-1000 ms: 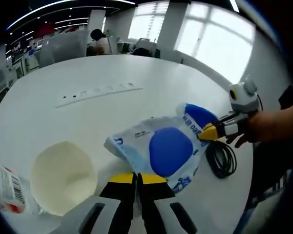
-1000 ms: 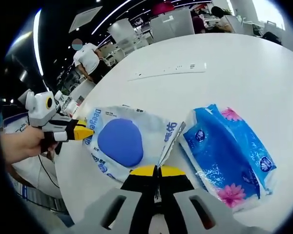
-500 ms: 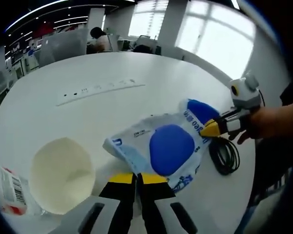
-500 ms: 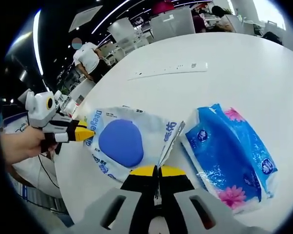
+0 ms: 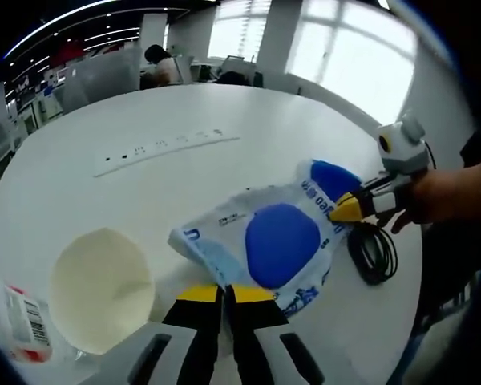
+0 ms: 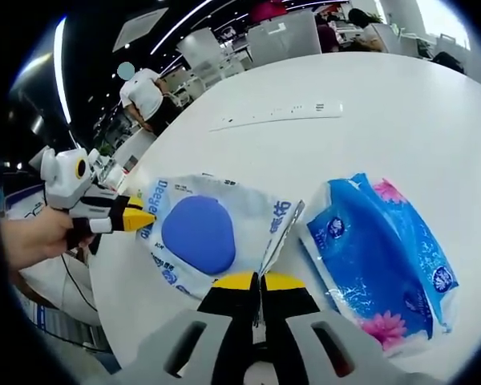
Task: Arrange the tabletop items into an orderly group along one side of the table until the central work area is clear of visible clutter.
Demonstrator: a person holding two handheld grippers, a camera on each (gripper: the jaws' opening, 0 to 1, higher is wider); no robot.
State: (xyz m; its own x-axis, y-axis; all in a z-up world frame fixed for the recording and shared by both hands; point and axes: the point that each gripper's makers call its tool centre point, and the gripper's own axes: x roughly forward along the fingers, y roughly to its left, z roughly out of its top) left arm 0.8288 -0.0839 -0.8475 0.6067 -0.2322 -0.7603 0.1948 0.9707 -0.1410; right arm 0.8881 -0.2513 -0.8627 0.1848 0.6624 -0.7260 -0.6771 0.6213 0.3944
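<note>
The wet wipes pack [image 5: 266, 243] lay flat on the white table [image 5: 168, 176], and you pinched it at two opposite edges: your left gripper [image 5: 225, 294] and your right gripper [image 6: 258, 281] both had jaws pressed together on its wrapper. A blue tissue pack [image 6: 378, 258] lay just beside it, and a paper cup [image 5: 100, 287] and a black cable [image 5: 374, 253] were near.
</note>
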